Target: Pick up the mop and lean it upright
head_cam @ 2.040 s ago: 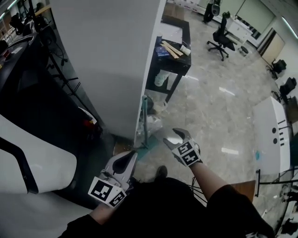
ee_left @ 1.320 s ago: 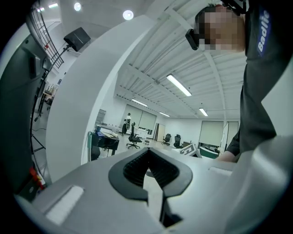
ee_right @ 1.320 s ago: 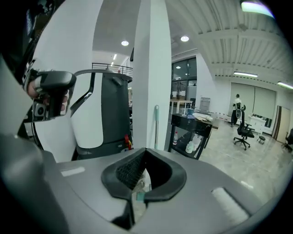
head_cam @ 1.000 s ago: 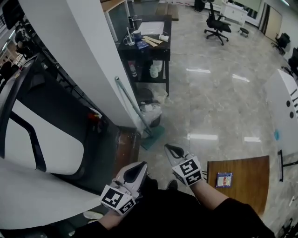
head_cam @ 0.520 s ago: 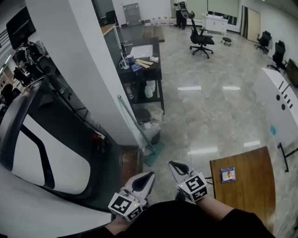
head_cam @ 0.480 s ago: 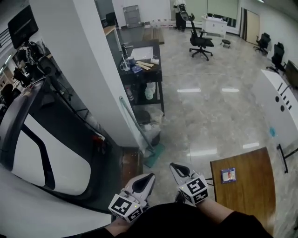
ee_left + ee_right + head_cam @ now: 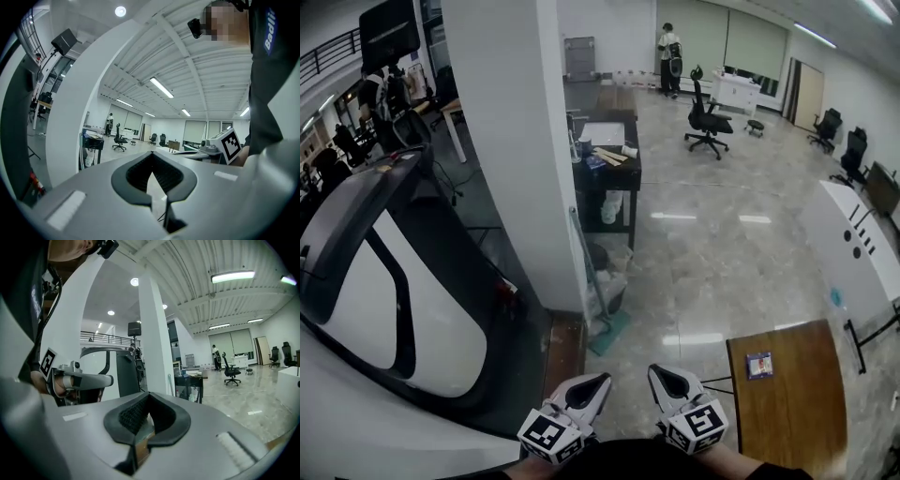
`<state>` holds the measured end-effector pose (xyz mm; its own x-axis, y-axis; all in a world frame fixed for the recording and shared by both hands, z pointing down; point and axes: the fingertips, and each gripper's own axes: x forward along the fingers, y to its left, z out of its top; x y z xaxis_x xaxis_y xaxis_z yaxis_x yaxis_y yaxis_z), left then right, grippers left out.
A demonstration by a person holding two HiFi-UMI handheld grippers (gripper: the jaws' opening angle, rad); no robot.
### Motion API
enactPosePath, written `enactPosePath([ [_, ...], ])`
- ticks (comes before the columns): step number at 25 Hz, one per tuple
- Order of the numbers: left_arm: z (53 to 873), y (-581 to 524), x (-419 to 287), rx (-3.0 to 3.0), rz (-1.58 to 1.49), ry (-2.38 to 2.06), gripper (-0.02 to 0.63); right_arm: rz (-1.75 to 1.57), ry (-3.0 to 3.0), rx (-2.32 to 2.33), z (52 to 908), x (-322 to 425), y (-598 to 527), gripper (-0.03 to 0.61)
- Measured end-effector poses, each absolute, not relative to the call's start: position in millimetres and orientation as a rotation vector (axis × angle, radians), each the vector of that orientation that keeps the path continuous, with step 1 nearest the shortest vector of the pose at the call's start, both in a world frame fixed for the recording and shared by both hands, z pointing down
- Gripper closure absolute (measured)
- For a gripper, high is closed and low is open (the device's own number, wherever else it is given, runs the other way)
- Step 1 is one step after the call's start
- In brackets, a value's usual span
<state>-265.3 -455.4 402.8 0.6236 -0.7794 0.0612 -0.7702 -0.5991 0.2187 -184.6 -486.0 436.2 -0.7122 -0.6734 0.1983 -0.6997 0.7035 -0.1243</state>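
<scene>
Mop leans upright against the white pillar, its head on the floor at the pillar's foot, so the job looks finished. Left gripper and right gripper are pressed together, empty, well apart from the pillar.

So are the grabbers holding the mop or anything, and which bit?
Nothing is held. The left gripper and right gripper are both shut and empty; the mop leans against the white pillar, apart from them.

Held low side by side, left tool and right tool have jaws closed, empty.
</scene>
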Motion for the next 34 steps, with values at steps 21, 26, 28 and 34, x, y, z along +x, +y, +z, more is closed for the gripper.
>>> enactPosePath([
  [21, 399.3, -435.6, -225.5, 2.602, -0.056, -1.391, 0.594, 0.276, -2.840, 0.916, 434.0, -164.6, -469.9, 0.575],
  [26, 390.7, -435.7, -226.6, 2.588, -0.048, -1.418, 0.594, 0.277, -2.841, 0.910, 437.8, -163.8, -469.9, 0.575],
  [28, 392.1, -434.6, -225.9, 2.585, -0.048, -1.419, 0.594, 0.271, -2.843, 0.905, 437.2, -163.3, -468.7, 0.575],
  [34, 387.2, -433.8, -219.7, 2.588, -0.048, -1.416, 0.594, 0.266, -2.850, 0.906, 435.6, -155.9, -468.7, 0.575],
])
